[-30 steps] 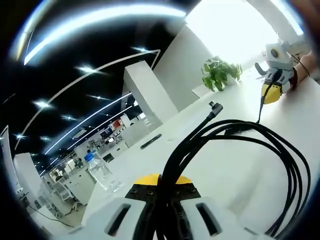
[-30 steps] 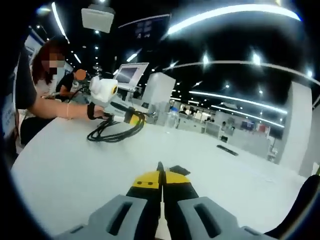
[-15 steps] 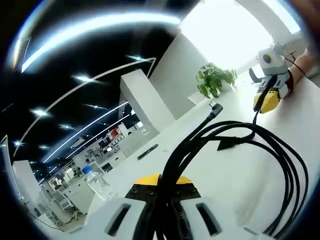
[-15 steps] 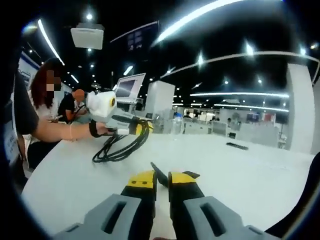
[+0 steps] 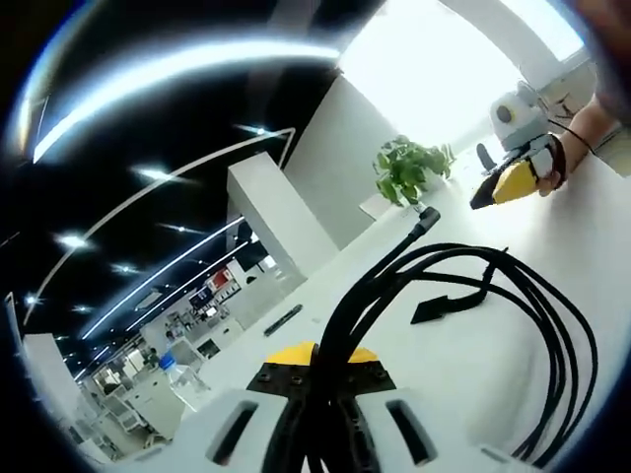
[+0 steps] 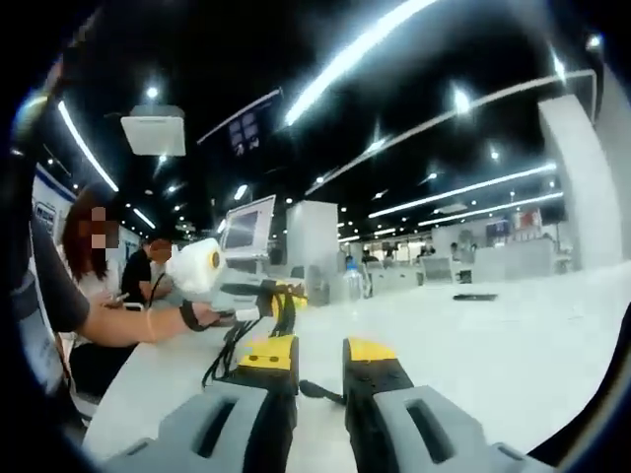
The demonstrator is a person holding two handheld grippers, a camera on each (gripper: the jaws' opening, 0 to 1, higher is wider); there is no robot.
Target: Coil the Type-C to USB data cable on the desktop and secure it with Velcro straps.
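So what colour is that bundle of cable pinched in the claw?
Black: the looped data cable shows best in the left gripper view.

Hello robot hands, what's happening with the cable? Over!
Left gripper shut on the coiled black cable. Right gripper open, holding nothing. Strap not on yet. White table, nothing in the way.

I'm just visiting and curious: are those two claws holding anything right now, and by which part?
The left claw is shut on the coiled black data cable, pinching the gathered strands at one side of the coil. The right claw is open and holds nothing.
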